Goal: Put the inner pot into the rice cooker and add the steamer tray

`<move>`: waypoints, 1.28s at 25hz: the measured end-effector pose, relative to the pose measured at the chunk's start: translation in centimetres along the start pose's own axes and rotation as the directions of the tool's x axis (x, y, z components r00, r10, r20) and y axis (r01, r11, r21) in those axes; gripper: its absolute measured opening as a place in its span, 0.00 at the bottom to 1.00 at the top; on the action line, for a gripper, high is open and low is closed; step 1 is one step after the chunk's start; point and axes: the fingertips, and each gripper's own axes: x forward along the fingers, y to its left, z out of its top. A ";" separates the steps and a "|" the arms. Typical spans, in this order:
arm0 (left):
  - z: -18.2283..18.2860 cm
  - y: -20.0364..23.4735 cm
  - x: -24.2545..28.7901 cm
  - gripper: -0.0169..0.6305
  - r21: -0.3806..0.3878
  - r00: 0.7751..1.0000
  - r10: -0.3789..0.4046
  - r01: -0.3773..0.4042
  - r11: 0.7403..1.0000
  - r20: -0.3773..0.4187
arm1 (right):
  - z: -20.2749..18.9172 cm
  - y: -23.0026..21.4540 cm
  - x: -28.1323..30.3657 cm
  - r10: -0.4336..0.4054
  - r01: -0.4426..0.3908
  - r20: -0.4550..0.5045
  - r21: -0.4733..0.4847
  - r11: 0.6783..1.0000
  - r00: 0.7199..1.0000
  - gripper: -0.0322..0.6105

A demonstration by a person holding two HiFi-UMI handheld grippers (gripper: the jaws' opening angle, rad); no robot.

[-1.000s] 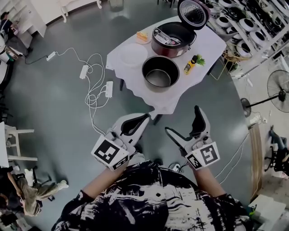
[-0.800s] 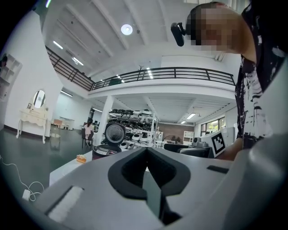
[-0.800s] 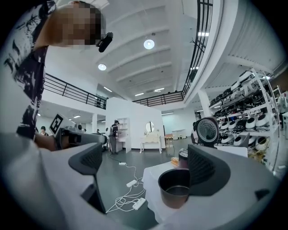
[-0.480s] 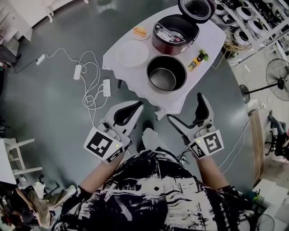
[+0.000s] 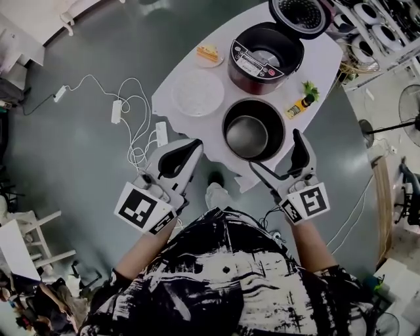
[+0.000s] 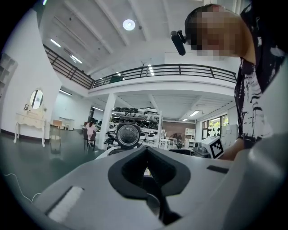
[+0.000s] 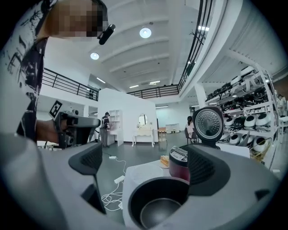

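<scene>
I hold two claws at the table's (image 5: pixel 213 126) near edge. My left claw (image 5: pixel 194 145) is pressed together. My right claw (image 5: pixel 276 157) is spread and empty, just beside the one pot (image 5: pixel 252 129). One open rice cooker (image 5: pixel 266 56) stands behind the pot, and one white tray (image 5: pixel 197 92) lies by the left edge.

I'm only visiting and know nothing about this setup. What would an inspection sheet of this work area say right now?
Surface: round table under a white cloth.
Job's things: rice cooker with its lid up; inner pot on the table in front of it; white steamer tray left of the pot.
Clutter: small orange snack; yellow bottle.
Grippers: left gripper shut, empty; right gripper open, aimed at the pot, not gripping it.
Cables: white cables and power strips on the floor beside the table.
Surroundings: shelves of rice cookers; a standing fan.
</scene>
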 end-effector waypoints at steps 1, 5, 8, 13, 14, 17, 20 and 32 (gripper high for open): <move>0.1 1.2 1.1 0.03 0.001 1.000 -0.002 0.002 1.000 -0.005 | -0.2 -1.1 1.1 -0.005 0.005 -0.008 -0.004 1.000 1.000 0.89; 1.1 5.0 4.8 0.03 0.002 1.000 -0.011 0.011 1.000 -0.012 | -0.5 -5.2 4.8 -0.028 0.028 -0.032 0.000 1.000 0.999 0.89; 1.6 7.2 7.0 0.03 -0.002 0.999 -0.031 0.031 1.000 -0.020 | -0.7 -7.1 6.6 -0.050 0.050 -0.052 0.006 0.999 0.997 0.89; 2.4 9.5 10.5 0.03 -0.002 0.993 -0.114 0.114 0.994 -0.033 | -1.1 -8.7 7.8 -0.112 0.113 -0.079 0.009 0.994 0.991 0.89; 2.4 9.9 11.3 0.03 -0.002 0.990 -0.138 0.138 0.990 -0.037 | -1.3 -9.1 8.0 -0.132 0.133 -0.085 0.010 0.991 0.988 0.89; 2.2 11.5 13.5 0.03 -0.009 0.976 -0.214 0.214 0.977 -0.046 | -1.9 -10.3 8.6 -0.199 0.201 -0.103 0.006 0.980 0.975 0.89; 2.2 13.2 15.4 0.03 -0.015 0.949 -0.311 0.311 0.950 -0.057 | -2.3 -11.5 9.3 -0.283 0.285 -0.119 0.000 0.958 0.952 0.89; 3.1 19.5 19.7 0.03 -0.037 0.776 -0.618 0.619 0.785 -0.121 | -9.8 -13.4 6.2 -0.546 0.595 -0.395 0.002 0.804 0.739 0.89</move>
